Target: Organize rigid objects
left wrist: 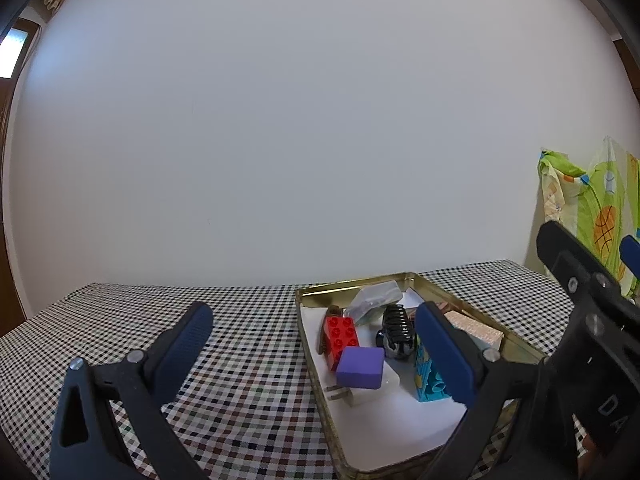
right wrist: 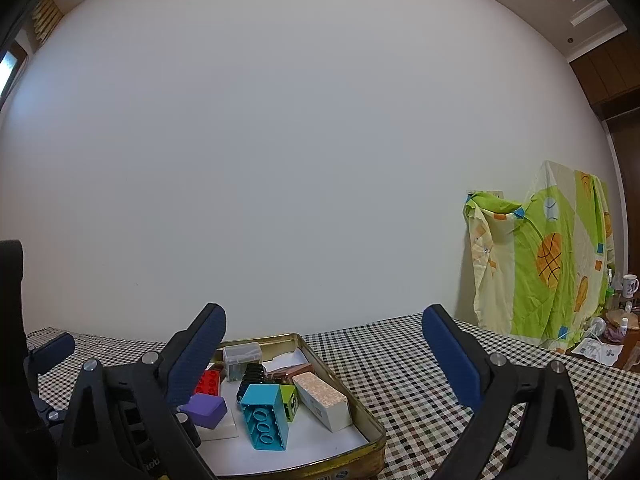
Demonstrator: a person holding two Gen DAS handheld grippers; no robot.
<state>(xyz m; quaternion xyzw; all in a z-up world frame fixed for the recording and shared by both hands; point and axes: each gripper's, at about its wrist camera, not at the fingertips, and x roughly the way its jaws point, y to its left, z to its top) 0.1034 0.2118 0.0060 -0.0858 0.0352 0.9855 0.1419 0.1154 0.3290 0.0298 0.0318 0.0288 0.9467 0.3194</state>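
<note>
Both my left gripper and right gripper hang spread wide, empty. The gold tin at six o'clock holds the turquoise brick, purple block and red brick.

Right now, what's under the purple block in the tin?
The purple block rests on a white plug adapter, prongs poking out left. The adapter's top is covered; white paper lines the tin.
</note>
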